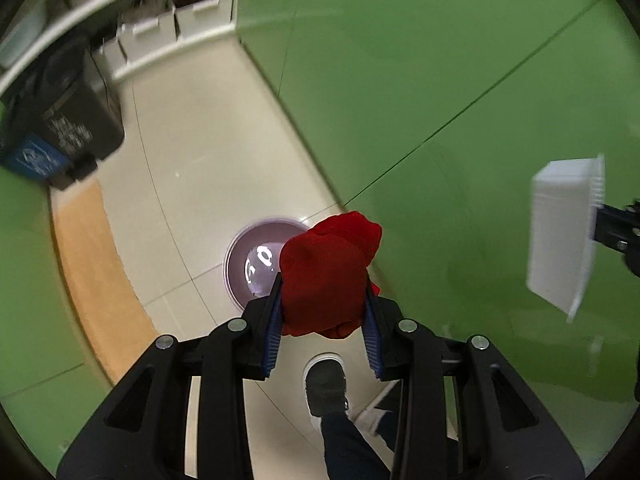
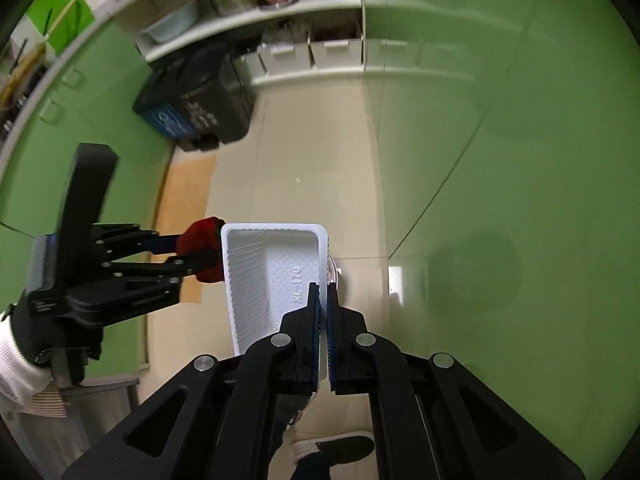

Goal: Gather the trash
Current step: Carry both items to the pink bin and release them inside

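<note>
My left gripper (image 1: 324, 292) is shut on a crumpled red wad (image 1: 328, 276), held in the air above the tiled floor. The wad also shows in the right wrist view (image 2: 202, 240), gripped by the left gripper (image 2: 188, 252). My right gripper (image 2: 323, 292) is shut on the rim of a white plastic tray (image 2: 272, 276), held upright in the air. The tray shows in the left wrist view (image 1: 560, 232) at the right, with the right gripper's fingers (image 1: 612, 228) on its edge. A black trash bin (image 2: 200, 108) with a blue label stands on the floor ahead, also at the left of the left wrist view (image 1: 60, 120).
A round purple bowl-like object (image 1: 256, 264) lies on the floor below the wad. Green cabinet fronts (image 2: 500, 160) line the right side. White shelves with storage boxes (image 2: 312, 56) stand at the back. An orange mat (image 2: 184, 200) lies on the floor. The person's shoe (image 1: 326, 384) is below.
</note>
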